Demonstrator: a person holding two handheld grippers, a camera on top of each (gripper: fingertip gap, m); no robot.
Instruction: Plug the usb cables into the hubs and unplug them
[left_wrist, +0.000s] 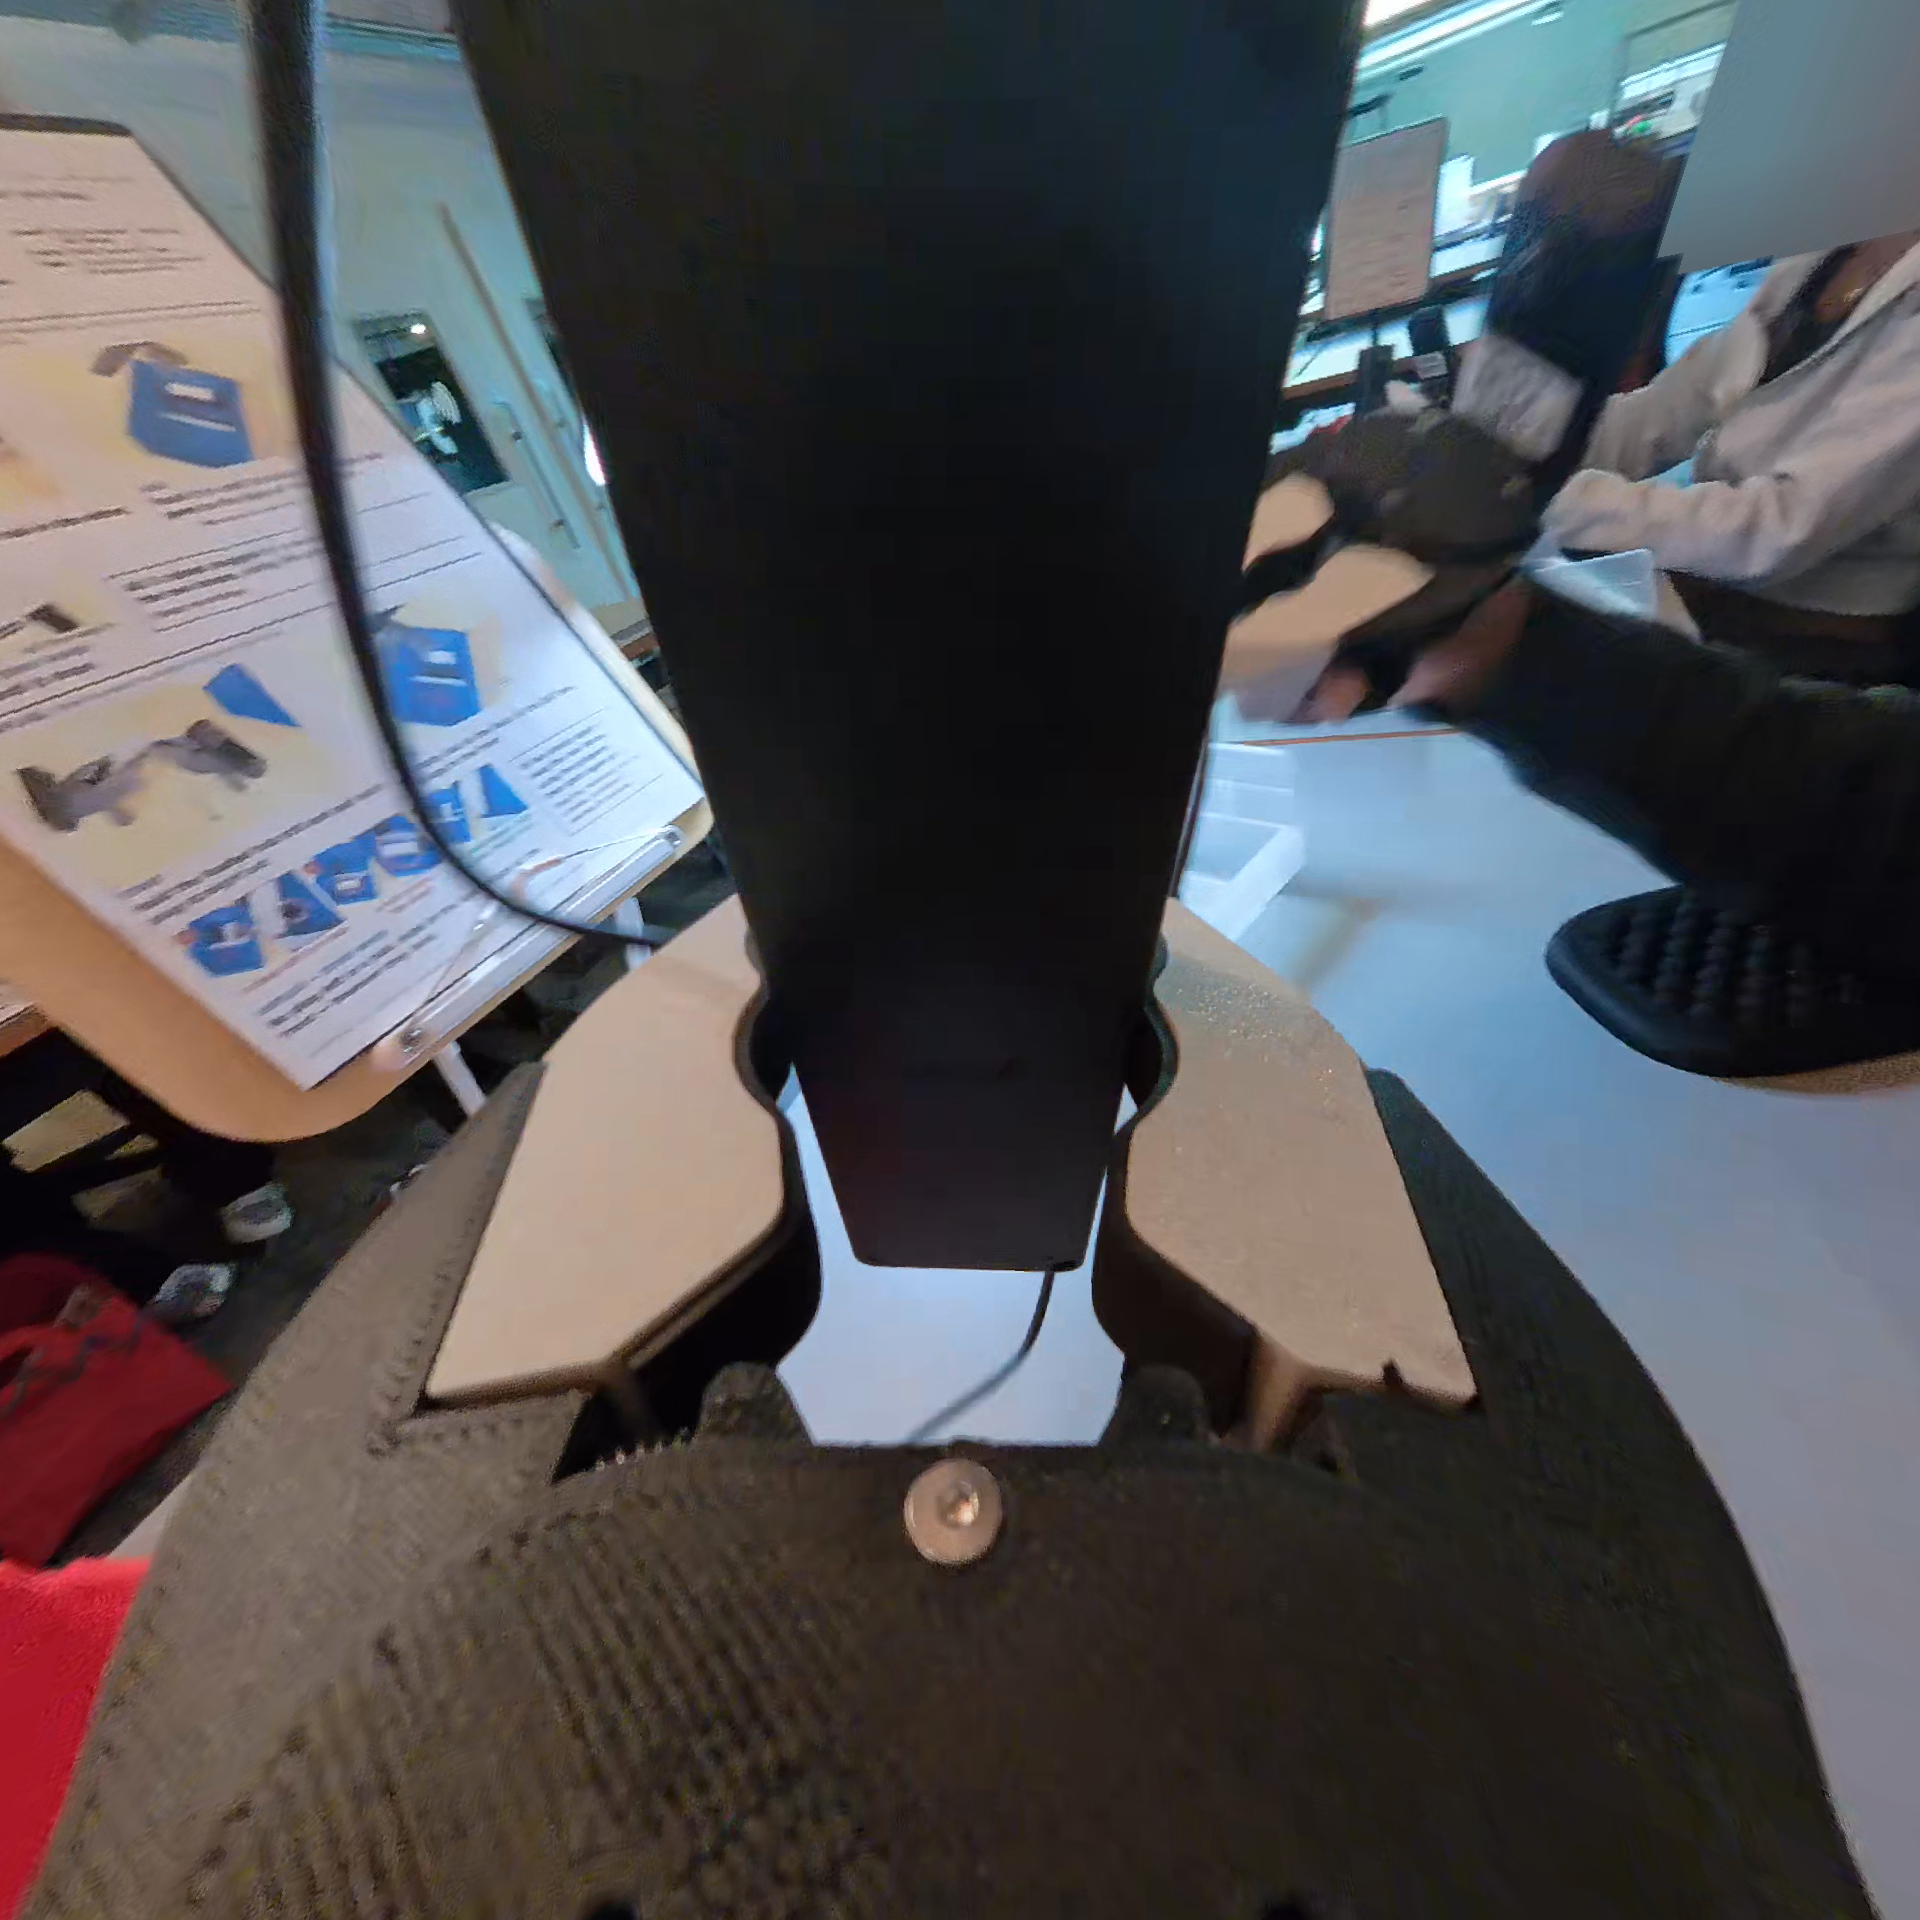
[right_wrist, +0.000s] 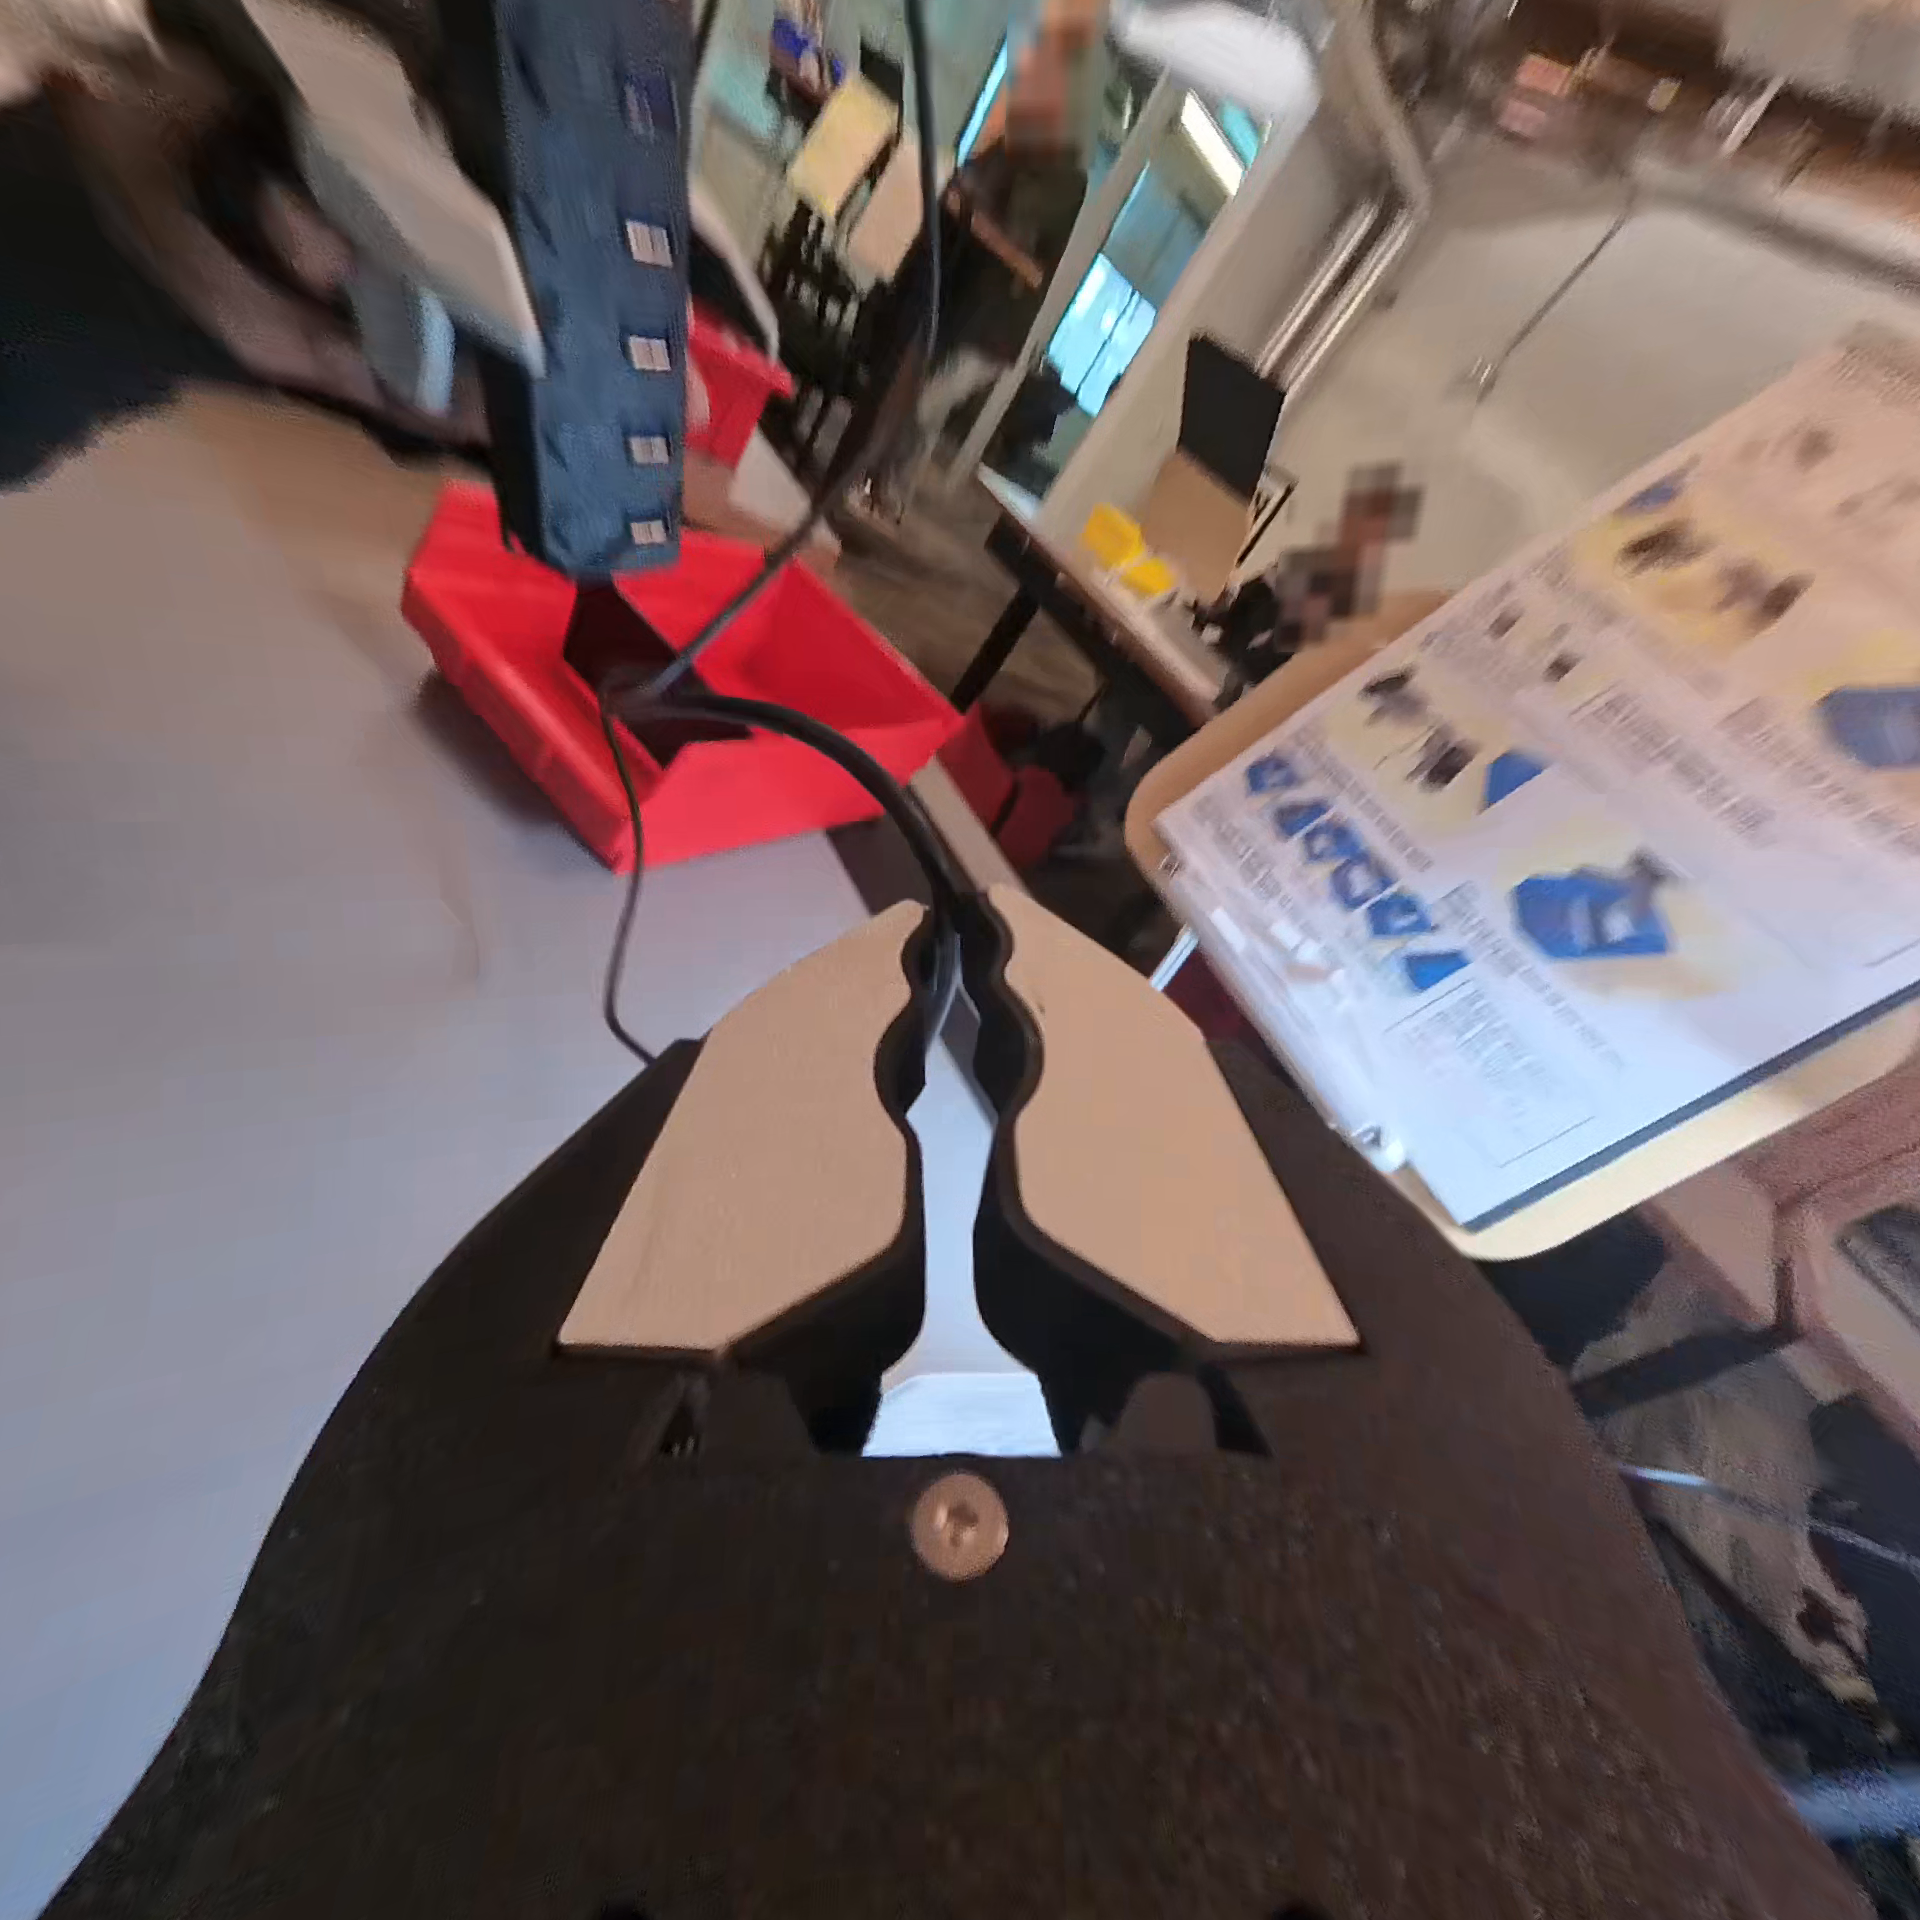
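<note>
In the left wrist view my left gripper (left_wrist: 956, 997) is shut on a long black USB hub (left_wrist: 914, 520). Both pads press on its sides, and it stands up away from me and hides the middle of the view. A thin black cable (left_wrist: 343, 520) hangs to its left. In the right wrist view the hub (right_wrist: 603, 312) hangs at the upper left, with a row of ports down its side. My right gripper (right_wrist: 951, 914) is shut on a thick black cable (right_wrist: 831, 748) at its fingertips. The cable arcs back to a red bin (right_wrist: 707, 769). Its plug is not visible.
The grey table (right_wrist: 208, 831) also shows in the left wrist view (left_wrist: 1507, 1247). A printed instruction board on a stand (left_wrist: 260, 623) shows at the right of the right wrist view (right_wrist: 1558, 883). A person in white (left_wrist: 1766, 416) works behind clear trays (left_wrist: 1247, 831). The tips of one gripper are about 15 cm away from the tips of the other.
</note>
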